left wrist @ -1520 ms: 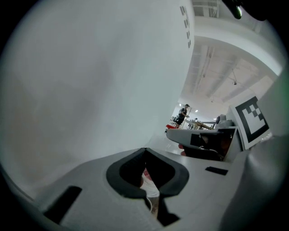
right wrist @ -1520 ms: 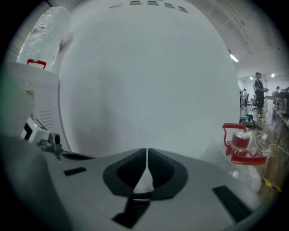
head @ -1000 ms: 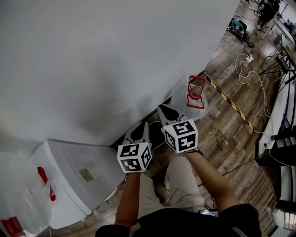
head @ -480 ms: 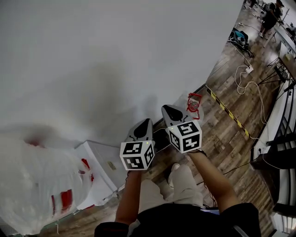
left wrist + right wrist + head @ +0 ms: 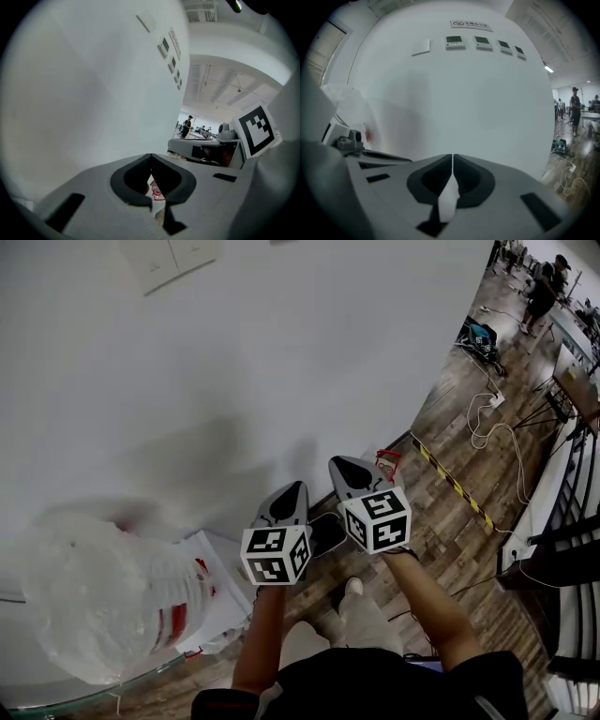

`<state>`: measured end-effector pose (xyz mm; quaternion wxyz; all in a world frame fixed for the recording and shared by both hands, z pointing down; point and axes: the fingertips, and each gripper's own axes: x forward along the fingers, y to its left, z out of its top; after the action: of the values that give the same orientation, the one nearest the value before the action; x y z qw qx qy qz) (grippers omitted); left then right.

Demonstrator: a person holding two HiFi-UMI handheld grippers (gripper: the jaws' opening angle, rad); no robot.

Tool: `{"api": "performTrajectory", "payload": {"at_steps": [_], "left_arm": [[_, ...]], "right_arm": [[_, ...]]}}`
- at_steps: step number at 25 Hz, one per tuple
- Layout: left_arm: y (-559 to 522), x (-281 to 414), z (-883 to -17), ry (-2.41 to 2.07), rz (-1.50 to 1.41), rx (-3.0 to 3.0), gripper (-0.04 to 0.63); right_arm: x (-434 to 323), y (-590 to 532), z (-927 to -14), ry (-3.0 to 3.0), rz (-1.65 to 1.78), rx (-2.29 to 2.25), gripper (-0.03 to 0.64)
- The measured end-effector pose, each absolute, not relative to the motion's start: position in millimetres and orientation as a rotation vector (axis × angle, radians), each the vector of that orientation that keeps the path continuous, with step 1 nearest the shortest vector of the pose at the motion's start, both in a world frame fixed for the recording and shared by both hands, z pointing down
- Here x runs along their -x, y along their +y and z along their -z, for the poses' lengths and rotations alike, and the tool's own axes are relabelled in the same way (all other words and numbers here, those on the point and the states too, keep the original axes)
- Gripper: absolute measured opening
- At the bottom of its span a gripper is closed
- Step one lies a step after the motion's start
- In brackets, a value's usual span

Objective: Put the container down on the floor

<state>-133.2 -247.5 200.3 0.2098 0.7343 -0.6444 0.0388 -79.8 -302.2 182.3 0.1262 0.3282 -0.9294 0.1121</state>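
Since a second ago your two grippers have come up together in front of the wall [image 5: 281, 362], and your head view has risen with them: a switch plate [image 5: 173, 259] now shows at the top, which it did not before. The container [image 5: 223, 592] filled the lower left then, in plain sight. Now it looks smaller and lies lower in view. A clear bag [image 5: 94, 592] on a glass top [image 5: 141, 679] has come in front of it and covers its left part. The printed bag [image 5: 387, 461] by the wall, plain to see earlier, is now mostly behind your right gripper [image 5: 333, 463].

Your left gripper [image 5: 299, 487] has its jaws closed tip to tip with nothing between them; in its own view only the printed bag shows through the slot lower down. Your right gripper is likewise closed and empty, its jaws meeting along one thin line.

The container stands on the floor [image 5: 450, 521] at the foot of the wall, below and to the left of your left gripper and well apart from both grippers. It is white, its lid is on, and a red latch [image 5: 200, 566] shows on the side nearest the clear bag.
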Motion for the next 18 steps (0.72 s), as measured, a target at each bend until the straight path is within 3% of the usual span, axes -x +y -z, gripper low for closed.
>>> {"api": "performTrajectory", "payload": {"at_steps": [18], "left_arm": [[-187,128,-117,-1.838,-0.082,-2.132,0.012]], "right_arm": [[82,-229,-110,-2.762,-0.241,-0.910,0.034]]}}
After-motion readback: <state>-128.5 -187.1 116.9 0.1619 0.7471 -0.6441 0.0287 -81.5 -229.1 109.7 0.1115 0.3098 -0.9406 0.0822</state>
